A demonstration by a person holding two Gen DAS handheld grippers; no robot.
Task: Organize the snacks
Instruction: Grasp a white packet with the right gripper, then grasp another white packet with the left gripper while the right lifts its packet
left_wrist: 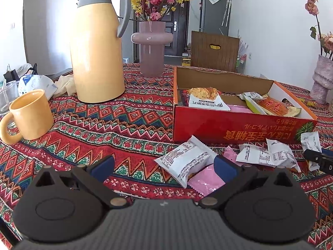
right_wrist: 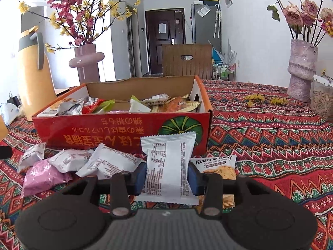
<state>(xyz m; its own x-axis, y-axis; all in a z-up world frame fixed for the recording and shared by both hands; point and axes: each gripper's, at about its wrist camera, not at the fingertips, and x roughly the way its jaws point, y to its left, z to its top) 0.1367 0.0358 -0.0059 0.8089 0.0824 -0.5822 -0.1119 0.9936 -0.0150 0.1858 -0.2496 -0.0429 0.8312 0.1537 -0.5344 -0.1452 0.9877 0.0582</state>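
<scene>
A red cardboard box point(left_wrist: 233, 127) point(right_wrist: 116, 129) with several snack packets inside stands on the patterned tablecloth. Loose packets lie in front of it: white ones point(left_wrist: 185, 158) point(right_wrist: 108, 162), pink ones point(left_wrist: 208, 181) point(right_wrist: 41, 177). My left gripper point(left_wrist: 164, 166) is open and empty, low over the cloth, its right finger beside a pink packet. My right gripper point(right_wrist: 166, 177) is shut on a white snack packet point(right_wrist: 168, 166), held upright in front of the box. A pumpkin crisp packet point(right_wrist: 218, 166) lies just behind it. The right gripper's tip shows in the left wrist view point(left_wrist: 318, 158).
A yellow thermos jug point(left_wrist: 95, 45) point(right_wrist: 33, 73), a yellow mug point(left_wrist: 29, 116) and a pink vase with flowers point(left_wrist: 152, 48) point(right_wrist: 87, 62) stand left of the box. A textured vase with roses point(right_wrist: 301, 68) and a clear container point(right_wrist: 322, 100) stand at the right. A wooden chair point(right_wrist: 187, 60) is behind the table.
</scene>
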